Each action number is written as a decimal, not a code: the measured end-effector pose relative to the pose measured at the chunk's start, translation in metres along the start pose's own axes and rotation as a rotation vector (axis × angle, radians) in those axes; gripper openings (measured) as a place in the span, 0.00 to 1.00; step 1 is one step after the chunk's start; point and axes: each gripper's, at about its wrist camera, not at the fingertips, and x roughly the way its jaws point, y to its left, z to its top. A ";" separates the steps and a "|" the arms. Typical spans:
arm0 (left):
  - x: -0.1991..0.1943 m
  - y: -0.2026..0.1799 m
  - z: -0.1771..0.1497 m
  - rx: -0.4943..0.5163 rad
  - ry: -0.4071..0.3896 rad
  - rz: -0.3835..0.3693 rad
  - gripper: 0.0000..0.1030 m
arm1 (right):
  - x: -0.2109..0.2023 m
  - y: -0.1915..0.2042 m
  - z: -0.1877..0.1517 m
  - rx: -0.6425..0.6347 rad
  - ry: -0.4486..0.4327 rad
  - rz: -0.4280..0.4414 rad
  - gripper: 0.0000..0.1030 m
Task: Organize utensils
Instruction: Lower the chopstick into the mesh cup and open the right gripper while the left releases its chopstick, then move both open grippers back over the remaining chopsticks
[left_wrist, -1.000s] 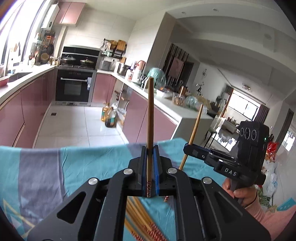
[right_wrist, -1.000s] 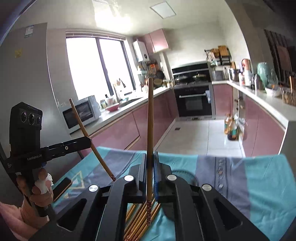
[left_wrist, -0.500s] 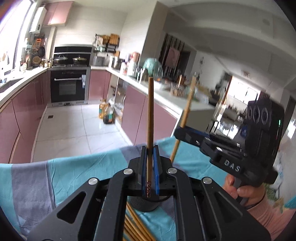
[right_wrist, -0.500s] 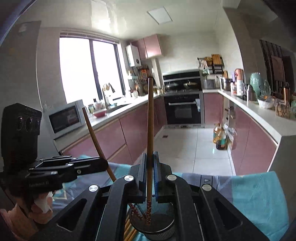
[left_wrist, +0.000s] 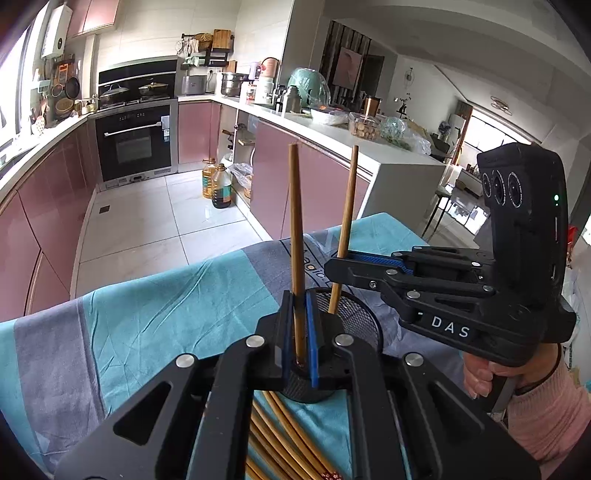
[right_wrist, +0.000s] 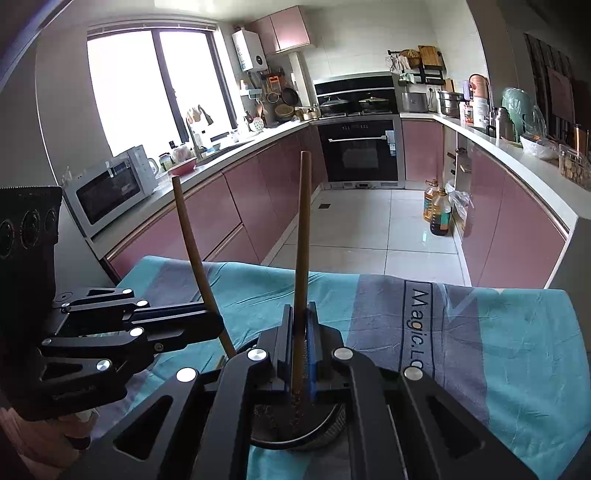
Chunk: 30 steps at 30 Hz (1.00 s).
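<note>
Both grippers, left (left_wrist: 300, 334) and right (right_wrist: 300, 350), each clamped on one chopstick (left_wrist: 295, 236), now lowered over the mesh holder (left_wrist: 351, 314), ready for dropping in

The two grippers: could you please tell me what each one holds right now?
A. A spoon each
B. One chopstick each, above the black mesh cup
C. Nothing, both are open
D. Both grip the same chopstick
B: the left gripper is shut on one upright chopstick and the right gripper on another, over the black mesh cup.
</note>
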 end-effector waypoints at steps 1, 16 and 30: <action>0.001 0.001 -0.001 -0.002 0.000 0.005 0.07 | 0.001 0.000 -0.001 0.002 0.001 -0.005 0.06; -0.033 0.022 -0.024 -0.066 -0.096 0.080 0.33 | -0.014 0.002 -0.008 0.013 -0.067 -0.058 0.25; -0.056 0.048 -0.118 -0.118 -0.007 0.143 0.52 | -0.048 0.042 -0.072 -0.069 -0.005 0.143 0.40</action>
